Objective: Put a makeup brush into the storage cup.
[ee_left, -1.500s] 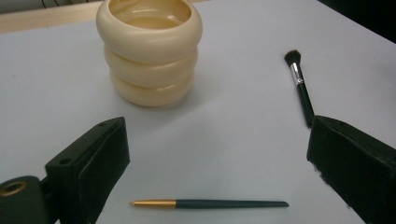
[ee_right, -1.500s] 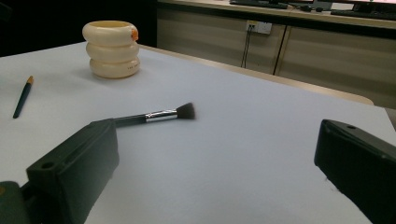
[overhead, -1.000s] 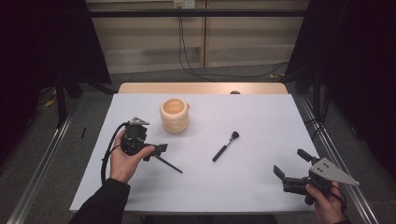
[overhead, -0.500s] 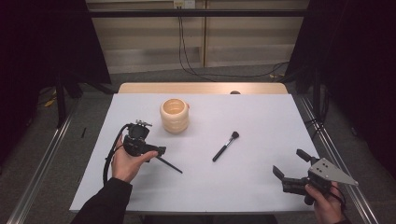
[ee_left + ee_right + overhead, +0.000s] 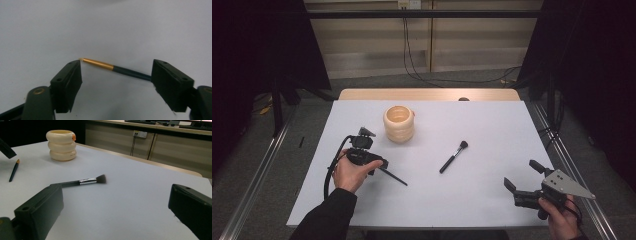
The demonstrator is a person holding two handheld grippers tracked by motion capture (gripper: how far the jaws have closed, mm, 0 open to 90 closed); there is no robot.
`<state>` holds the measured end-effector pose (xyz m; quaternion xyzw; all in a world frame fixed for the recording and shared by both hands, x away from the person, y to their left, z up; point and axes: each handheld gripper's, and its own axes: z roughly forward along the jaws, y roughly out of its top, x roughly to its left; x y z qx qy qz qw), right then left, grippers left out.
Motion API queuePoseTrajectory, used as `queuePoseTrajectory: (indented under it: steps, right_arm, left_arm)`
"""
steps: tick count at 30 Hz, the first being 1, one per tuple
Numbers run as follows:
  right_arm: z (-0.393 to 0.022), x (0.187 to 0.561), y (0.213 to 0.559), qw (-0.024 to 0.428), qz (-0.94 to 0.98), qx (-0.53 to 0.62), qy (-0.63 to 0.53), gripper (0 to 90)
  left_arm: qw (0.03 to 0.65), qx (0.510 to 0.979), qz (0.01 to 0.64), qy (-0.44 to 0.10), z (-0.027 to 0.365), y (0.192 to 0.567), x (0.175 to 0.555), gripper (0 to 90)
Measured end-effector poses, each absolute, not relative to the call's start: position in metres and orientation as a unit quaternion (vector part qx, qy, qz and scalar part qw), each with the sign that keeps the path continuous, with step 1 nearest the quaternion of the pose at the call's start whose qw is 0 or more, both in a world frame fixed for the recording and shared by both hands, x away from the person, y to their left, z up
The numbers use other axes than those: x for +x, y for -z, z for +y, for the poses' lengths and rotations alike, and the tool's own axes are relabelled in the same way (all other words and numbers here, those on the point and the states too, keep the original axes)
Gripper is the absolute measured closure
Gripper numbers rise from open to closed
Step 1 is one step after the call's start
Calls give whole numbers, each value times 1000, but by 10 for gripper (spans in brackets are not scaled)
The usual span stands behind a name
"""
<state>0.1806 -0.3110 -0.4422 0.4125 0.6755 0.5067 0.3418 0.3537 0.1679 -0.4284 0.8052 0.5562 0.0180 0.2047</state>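
- On a smooth, pale grey worktop (image 5: 492, 195), a person's left hand brings the left tool (image 5: 377, 164) down over a slim dark pencil (image 5: 117, 69) with a gold metallic end.
- The left tool's view shows the two blocky black jaws standing on either side of the pencil, which lies flat on the worktop between them; the jaws have just been closing, and a gap still shows between the pads and the pencil, so nothing is gripped.
- In the high view, the pencil (image 5: 393, 177) pokes out from under the left tool toward the worktop's middle.
- A cream holder (image 5: 399, 123), shaped like three stacked rounded rings with an open top, stands upright near the left tool, farther back on the worktop.
- A make-up brush (image 5: 454, 156) with a black handle, silver ferrule and dark, soft-looking bristles lies flat near the centre, well apart from the pencil.
- The right tool (image 5: 523, 181), topped by a grey three-cornered plate, is at the near right corner with jaws wide apart and nothing between them.
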Motion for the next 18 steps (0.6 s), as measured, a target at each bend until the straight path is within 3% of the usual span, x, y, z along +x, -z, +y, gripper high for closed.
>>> queuePoseTrajectory:
  steps: [10, 18]
  right_arm:
    - [-310, 181, 442, 345, 673, 412, -508, 0]
    - [-311, 181, 442, 342, 675, 410, -509, 0]
  left_arm:
    - [195, 781, 594, -3, 162, 431, 358, 386]
    - [159, 770, 618, 7, 160, 440, 363, 387]
